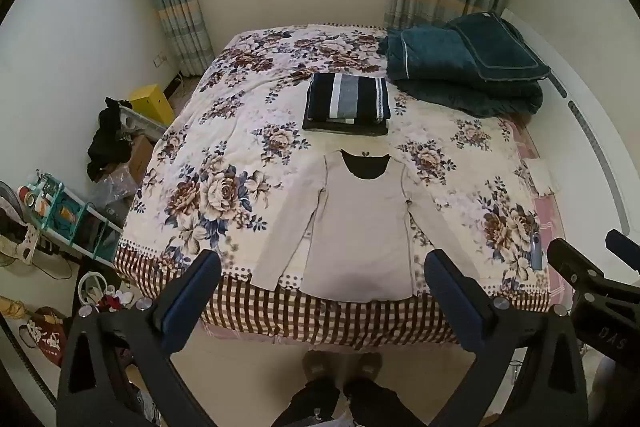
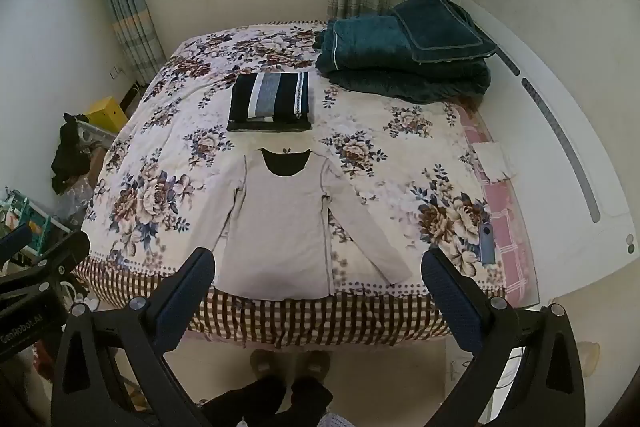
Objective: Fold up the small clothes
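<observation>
Nearest my lenses, both tools gape wide with nothing between their pads: my left gripper [image 1: 322,297] and my right gripper [image 2: 318,293] hang above the floor at the foot of the bed [image 1: 240,155], clear of the cloth. On its floral cover I see a folded teal quilt [image 1: 464,75] at the far right corner. Closer, a beige long-sleeved top [image 1: 360,227] lies flat and face up, sleeves angled outward, hem at the bed's near edge. Just beyond its neckline sits a folded striped stack [image 1: 347,103]. A small blue device [image 2: 487,243] rests near the bed's right edge.
</observation>
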The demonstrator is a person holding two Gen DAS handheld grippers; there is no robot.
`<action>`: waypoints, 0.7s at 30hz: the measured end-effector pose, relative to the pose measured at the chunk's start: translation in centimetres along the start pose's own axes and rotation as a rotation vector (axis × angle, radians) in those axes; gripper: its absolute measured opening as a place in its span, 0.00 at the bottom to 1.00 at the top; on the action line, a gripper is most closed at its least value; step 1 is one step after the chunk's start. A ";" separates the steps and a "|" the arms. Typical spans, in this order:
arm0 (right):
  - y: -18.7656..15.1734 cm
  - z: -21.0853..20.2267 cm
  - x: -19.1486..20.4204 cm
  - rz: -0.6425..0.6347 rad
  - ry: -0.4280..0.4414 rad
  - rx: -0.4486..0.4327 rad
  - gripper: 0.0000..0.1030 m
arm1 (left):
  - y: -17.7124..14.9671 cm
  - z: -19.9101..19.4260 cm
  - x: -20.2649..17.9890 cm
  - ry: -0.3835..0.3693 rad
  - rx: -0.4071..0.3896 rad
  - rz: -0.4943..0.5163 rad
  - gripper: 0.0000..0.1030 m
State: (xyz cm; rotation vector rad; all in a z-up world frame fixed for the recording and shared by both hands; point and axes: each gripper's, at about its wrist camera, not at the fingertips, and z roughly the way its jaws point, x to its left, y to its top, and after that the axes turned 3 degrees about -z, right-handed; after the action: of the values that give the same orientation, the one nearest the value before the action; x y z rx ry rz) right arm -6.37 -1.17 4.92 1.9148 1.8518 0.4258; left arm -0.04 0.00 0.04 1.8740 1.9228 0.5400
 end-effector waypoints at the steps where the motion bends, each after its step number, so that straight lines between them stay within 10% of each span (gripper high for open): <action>1: 0.0 0.0 0.0 0.002 0.003 -0.003 1.00 | 0.0 0.1 0.0 -0.003 0.007 -0.002 1.00; 21: 0.0 0.0 0.0 0.003 -0.004 -0.007 1.00 | 0.0 0.1 0.1 -0.003 0.000 -0.002 1.00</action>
State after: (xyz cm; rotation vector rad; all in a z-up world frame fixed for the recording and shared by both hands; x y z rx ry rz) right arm -6.37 -1.19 4.93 1.9132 1.8424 0.4278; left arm 0.02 0.07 0.00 1.8720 1.9226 0.5368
